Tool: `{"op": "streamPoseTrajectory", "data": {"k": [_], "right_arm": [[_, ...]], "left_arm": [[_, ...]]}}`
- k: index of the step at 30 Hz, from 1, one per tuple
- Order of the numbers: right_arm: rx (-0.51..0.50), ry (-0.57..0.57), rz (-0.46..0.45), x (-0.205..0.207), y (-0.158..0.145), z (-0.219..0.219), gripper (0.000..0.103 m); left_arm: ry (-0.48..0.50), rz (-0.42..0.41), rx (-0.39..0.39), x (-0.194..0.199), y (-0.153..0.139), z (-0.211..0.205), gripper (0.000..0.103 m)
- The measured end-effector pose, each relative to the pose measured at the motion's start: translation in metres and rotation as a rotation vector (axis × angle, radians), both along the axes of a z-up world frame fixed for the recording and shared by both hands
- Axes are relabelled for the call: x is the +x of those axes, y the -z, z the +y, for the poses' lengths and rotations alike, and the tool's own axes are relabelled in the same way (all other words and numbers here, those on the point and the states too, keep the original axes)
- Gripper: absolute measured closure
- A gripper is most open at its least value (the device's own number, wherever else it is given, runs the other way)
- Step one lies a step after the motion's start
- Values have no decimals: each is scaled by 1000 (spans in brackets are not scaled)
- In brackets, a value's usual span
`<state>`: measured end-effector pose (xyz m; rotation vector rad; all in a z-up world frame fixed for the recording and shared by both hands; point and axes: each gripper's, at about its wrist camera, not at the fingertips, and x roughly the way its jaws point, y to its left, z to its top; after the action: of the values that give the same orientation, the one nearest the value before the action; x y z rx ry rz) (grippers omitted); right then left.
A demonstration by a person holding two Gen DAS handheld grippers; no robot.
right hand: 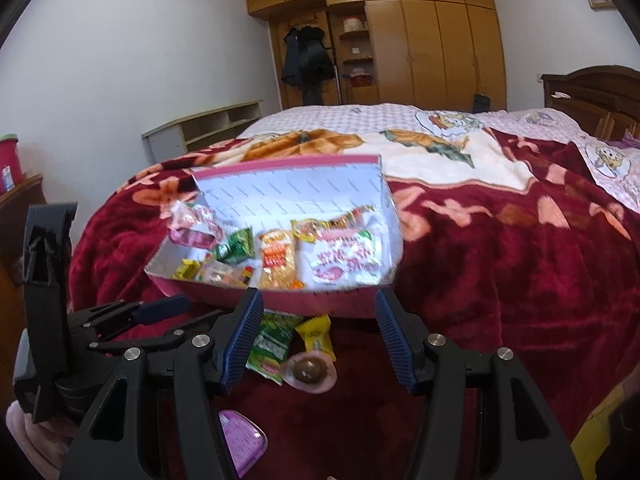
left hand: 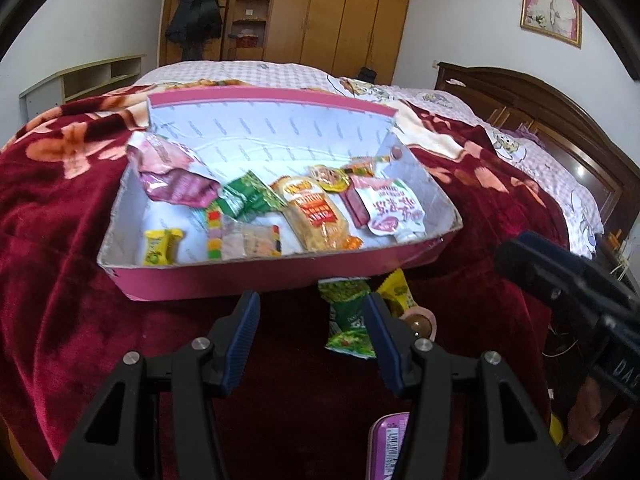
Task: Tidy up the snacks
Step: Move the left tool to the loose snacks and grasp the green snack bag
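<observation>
With both the left gripper [left hand: 310,312] and right gripper [right hand: 318,312] spread and empty, the loose green packet [right hand: 272,344] at six o'clock of the pink box [left hand: 248,280] risks being nudged off the soft blanket [right hand: 500,280].

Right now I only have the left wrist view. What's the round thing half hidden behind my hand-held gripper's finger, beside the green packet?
Observer: A round brown candy in a pink wrapper, lying on the red blanket just outside the pink box.
Operator: Is the right hand-held gripper holding anything?
Observer: No. The right hand-held gripper is open, with nothing between its fingers.
Operator: Anything beside the bed that I can't see?
Observer: A red container stands on a wooden cabinet at the far edge.
</observation>
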<state>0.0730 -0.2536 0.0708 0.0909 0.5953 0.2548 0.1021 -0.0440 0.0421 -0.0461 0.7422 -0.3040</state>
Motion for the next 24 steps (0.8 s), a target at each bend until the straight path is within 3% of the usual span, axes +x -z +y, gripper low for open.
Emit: {"op": "streamPoseTrajectory", "data": {"k": [13,24], "right_arm": [[63,40,83,-6,45,-20,43],[118,28,107,-8,62,-25,43]], "left_arm": [[29,24,52,10,22,-27,46],[9,40,108,24,36,-42,46]]}}
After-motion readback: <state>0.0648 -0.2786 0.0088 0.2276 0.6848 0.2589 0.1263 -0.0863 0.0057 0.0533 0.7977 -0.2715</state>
